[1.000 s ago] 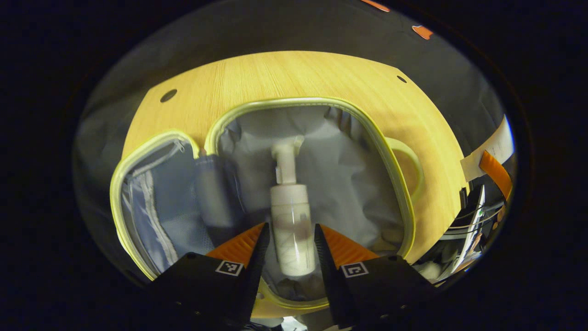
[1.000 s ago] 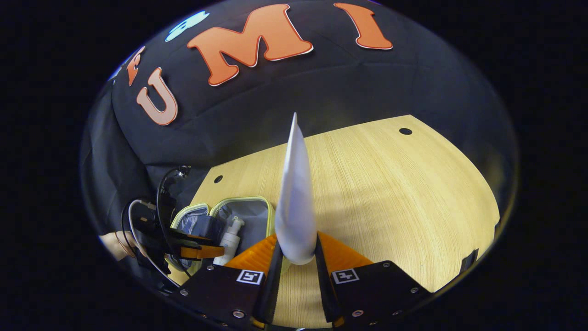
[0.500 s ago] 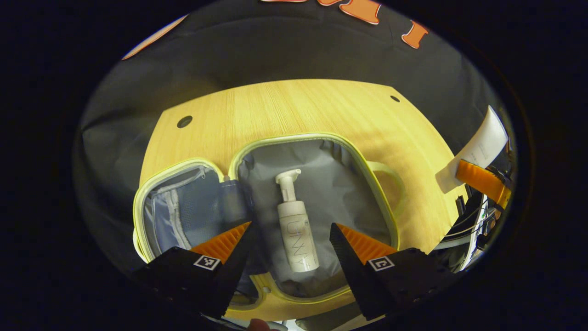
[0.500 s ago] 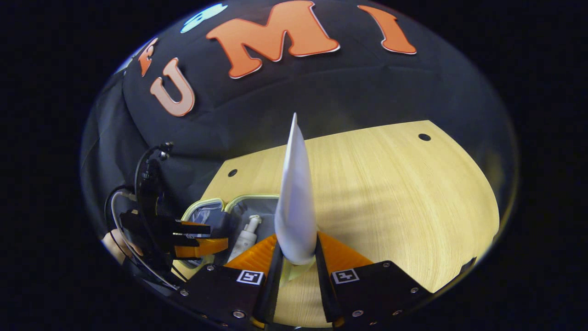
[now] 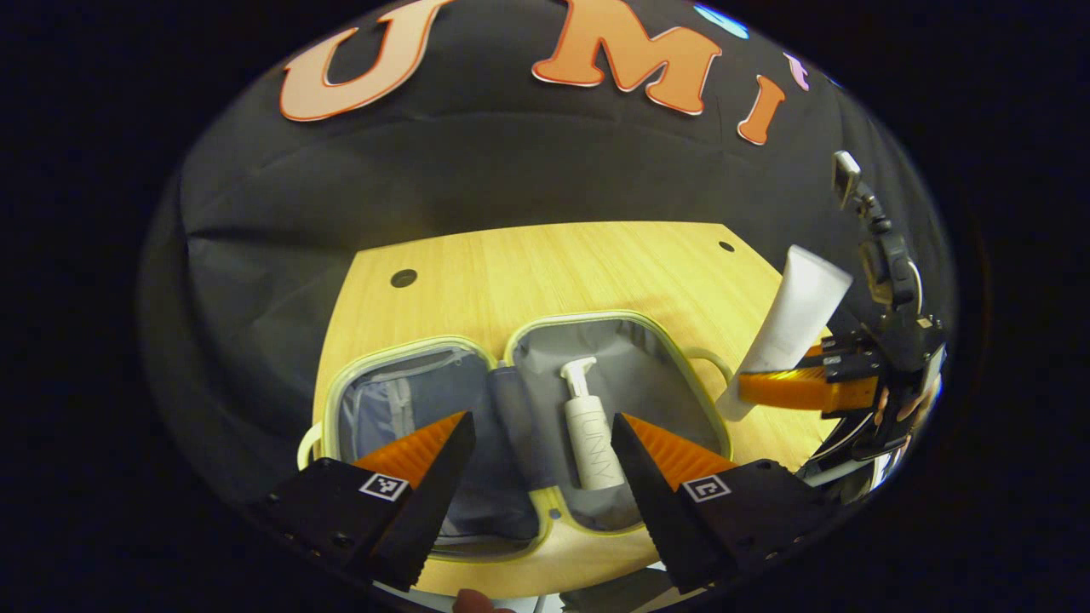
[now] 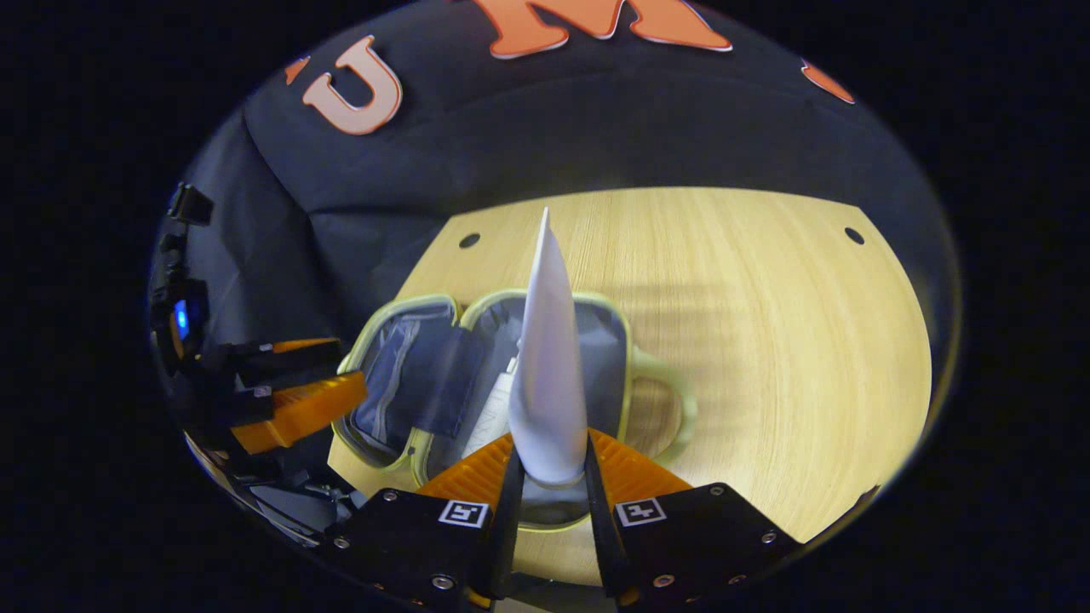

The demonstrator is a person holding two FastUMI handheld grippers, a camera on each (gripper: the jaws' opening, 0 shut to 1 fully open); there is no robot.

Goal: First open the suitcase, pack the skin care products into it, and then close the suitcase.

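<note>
Open suitcase (image 5: 528,336), pump bottle (image 5: 592,430) inside.

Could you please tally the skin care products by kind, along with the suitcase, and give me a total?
Pump bottles: 1, the pump bottle lying in the open suitcase.
Tubes: 1, the white tube clamped in the right gripper.
Suitcases: 1.
Total: 3 things.

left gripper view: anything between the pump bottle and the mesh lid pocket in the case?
Yes. In the left gripper view a grey fabric hinge flap lies between the pump bottle and the mesh pocket. Nothing else there.
</note>
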